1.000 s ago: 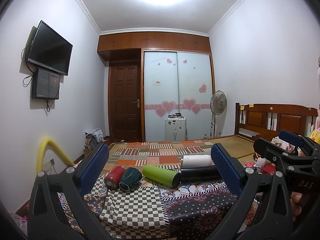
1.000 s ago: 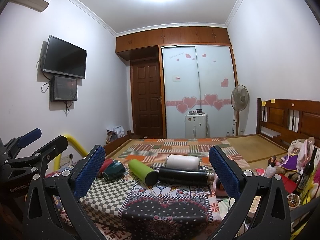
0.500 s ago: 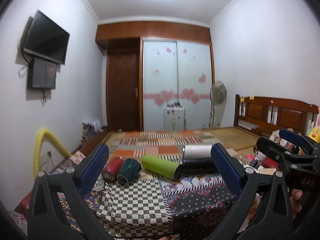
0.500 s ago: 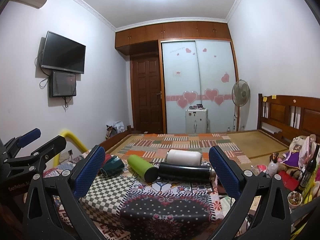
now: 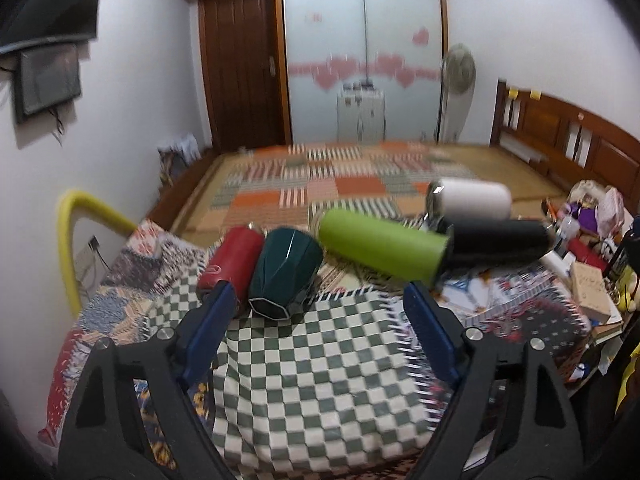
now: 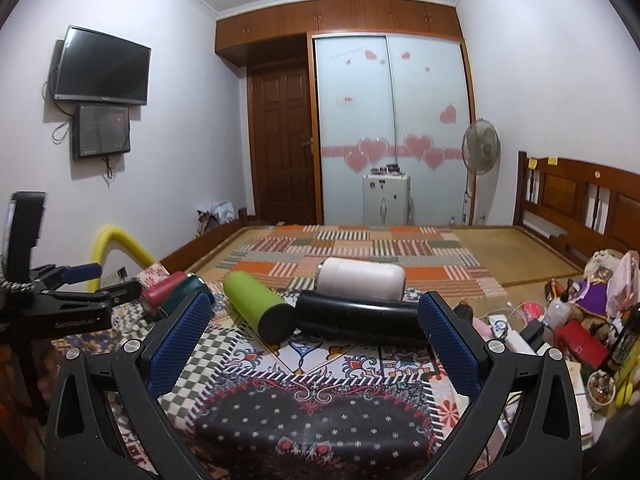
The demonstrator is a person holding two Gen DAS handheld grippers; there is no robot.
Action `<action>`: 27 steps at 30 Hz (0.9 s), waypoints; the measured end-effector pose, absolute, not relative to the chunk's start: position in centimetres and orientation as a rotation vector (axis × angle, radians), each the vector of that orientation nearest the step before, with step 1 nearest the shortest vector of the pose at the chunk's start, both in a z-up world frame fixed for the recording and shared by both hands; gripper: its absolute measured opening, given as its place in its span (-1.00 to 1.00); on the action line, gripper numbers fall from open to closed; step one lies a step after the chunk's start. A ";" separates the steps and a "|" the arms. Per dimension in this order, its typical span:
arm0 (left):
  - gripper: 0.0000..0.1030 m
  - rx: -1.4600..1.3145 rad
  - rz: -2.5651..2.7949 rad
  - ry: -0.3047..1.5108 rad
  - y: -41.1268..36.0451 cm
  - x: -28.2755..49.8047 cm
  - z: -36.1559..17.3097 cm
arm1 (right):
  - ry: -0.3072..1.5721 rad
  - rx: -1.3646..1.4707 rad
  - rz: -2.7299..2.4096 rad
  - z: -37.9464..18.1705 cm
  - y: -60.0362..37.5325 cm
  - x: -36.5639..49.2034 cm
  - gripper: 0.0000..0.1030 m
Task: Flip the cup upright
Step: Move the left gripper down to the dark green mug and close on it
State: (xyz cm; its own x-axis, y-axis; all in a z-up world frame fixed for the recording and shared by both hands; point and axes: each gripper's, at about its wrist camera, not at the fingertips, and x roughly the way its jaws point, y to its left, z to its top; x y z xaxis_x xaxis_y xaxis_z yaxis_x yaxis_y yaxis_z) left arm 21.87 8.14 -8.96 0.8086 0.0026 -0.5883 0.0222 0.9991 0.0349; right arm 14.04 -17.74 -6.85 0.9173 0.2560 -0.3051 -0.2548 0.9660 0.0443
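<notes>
Several cups lie on their sides on a cloth-covered table (image 5: 320, 376): a red cup (image 5: 232, 262), a dark green faceted cup (image 5: 286, 274), a lime green tumbler (image 5: 380, 246), a black tumbler (image 5: 498, 242) and a white cup (image 5: 472, 199). My left gripper (image 5: 318, 328) is open and empty, just short of the dark green cup. My right gripper (image 6: 316, 334) is open and empty, in front of the lime tumbler (image 6: 258, 306) and black tumbler (image 6: 360, 316). The white cup (image 6: 362, 280) lies behind them. The left gripper's body shows at the left of the right wrist view.
A cluttered side area with bottles and boxes (image 6: 580, 332) stands at the table's right. A yellow padded rail (image 5: 70, 240) rises at the left. A patchwork-covered bed (image 6: 360, 248) lies beyond the table.
My left gripper has tilted down and moved closer to the cups, mainly the dark green one. My right gripper has lowered slightly and come a little nearer the table.
</notes>
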 end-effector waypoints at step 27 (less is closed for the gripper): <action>0.39 0.104 -0.048 0.989 11.3 35.9 -16.2 | 0.452 -0.024 0.309 -11.4 -16.3 21.9 1.00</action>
State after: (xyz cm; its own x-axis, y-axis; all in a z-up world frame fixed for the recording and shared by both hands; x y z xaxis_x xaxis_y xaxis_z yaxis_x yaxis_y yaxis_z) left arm 35.88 11.30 -16.24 0.5486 0.0067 -0.8361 0.0875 0.9940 0.0654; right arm 21.92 -16.28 -11.44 0.8539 0.2883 -0.4333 -0.2987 0.9533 0.0455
